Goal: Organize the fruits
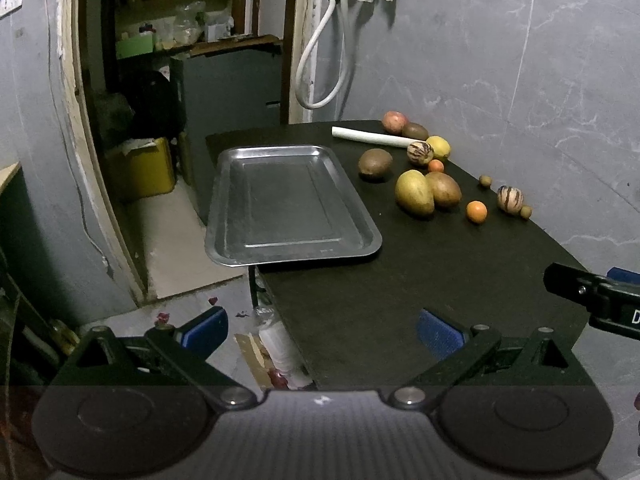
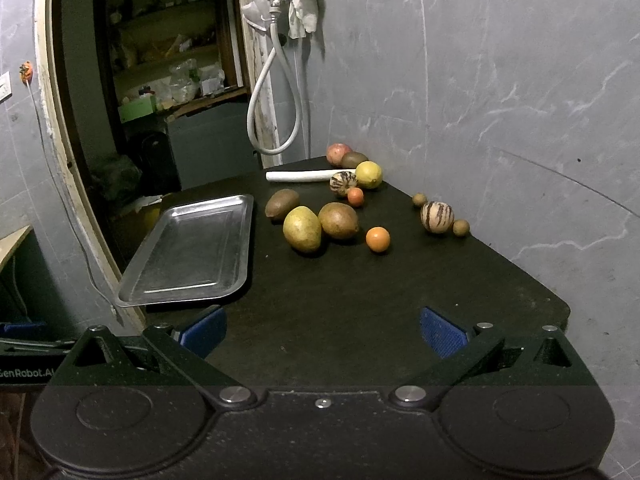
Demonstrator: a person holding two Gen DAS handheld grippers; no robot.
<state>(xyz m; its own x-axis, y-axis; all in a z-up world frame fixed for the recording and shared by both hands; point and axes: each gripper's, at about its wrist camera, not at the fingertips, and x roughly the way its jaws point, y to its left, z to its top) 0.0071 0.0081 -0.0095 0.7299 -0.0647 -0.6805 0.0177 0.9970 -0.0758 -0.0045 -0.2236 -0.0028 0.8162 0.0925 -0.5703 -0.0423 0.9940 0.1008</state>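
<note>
An empty metal tray [image 1: 294, 204] [image 2: 192, 252] lies on the left of a black table [image 1: 400, 300] [image 2: 340, 300], overhanging its edge. Several fruits lie loose to its right: a yellow-green mango [image 1: 414, 193] [image 2: 302, 229], a brown mango [image 1: 443, 189] [image 2: 339, 220], a brown fruit [image 1: 375, 164] [image 2: 282, 204], two oranges [image 1: 476, 211] [image 2: 377, 239], striped melons [image 1: 509, 199] [image 2: 437, 217], a lemon [image 1: 438, 147] [image 2: 368, 175]. My left gripper [image 1: 322, 334] is open and empty over the table's near left edge. My right gripper [image 2: 322, 330] is open and empty over the near table; it also shows in the left wrist view [image 1: 592, 300].
A white tube [image 1: 372, 136] [image 2: 308, 176] lies at the back of the table beside a red apple [image 1: 394, 121] [image 2: 339, 153]. A grey marbled wall runs along the right. A hose [image 1: 320, 60] hangs at the doorway. Floor clutter lies left of the table.
</note>
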